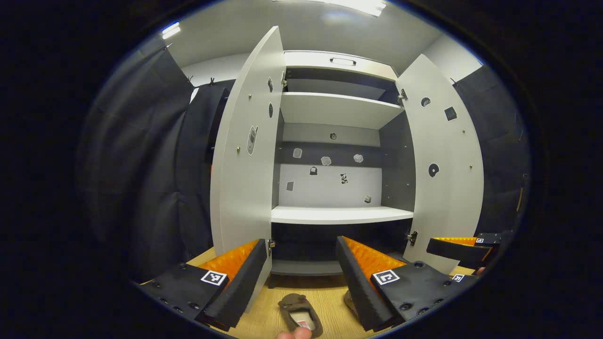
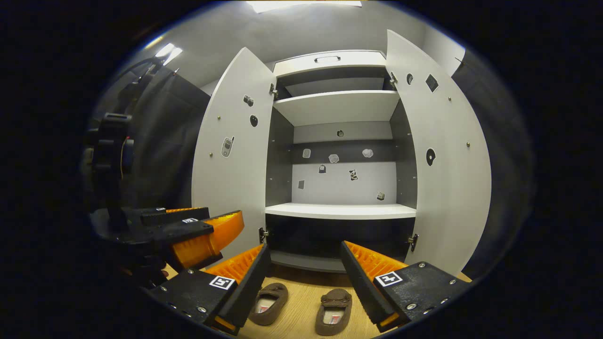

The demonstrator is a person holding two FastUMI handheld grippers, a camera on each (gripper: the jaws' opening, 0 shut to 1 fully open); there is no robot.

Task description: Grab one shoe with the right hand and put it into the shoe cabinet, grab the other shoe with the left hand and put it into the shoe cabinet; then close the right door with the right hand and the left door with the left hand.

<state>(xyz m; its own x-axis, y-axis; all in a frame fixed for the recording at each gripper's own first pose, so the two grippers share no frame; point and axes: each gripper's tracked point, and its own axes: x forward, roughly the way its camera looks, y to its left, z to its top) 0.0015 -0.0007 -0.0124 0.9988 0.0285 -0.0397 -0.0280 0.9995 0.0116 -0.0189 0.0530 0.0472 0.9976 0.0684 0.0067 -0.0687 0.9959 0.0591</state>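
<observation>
My left gripper (image 1: pixel 301 268) and right gripper (image 2: pixel 304 273) both hung spread and empty before the shoe cabinet (image 2: pixel 344 141) (both doors wide open); the two shoes (image 2: pixel 268 303) (image 2: pixel 334 310) lay on the floor (image 2: pixel 301 325) below.

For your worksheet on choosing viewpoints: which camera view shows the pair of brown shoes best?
The right gripper view: both shoes lie whole on the floor between its fingers. The left gripper view shows one shoe and a sliver of the other.

One shoe (image 1: pixel 349 301) sits half hidden behind the left tool (image 1: pixel 301 278).
</observation>
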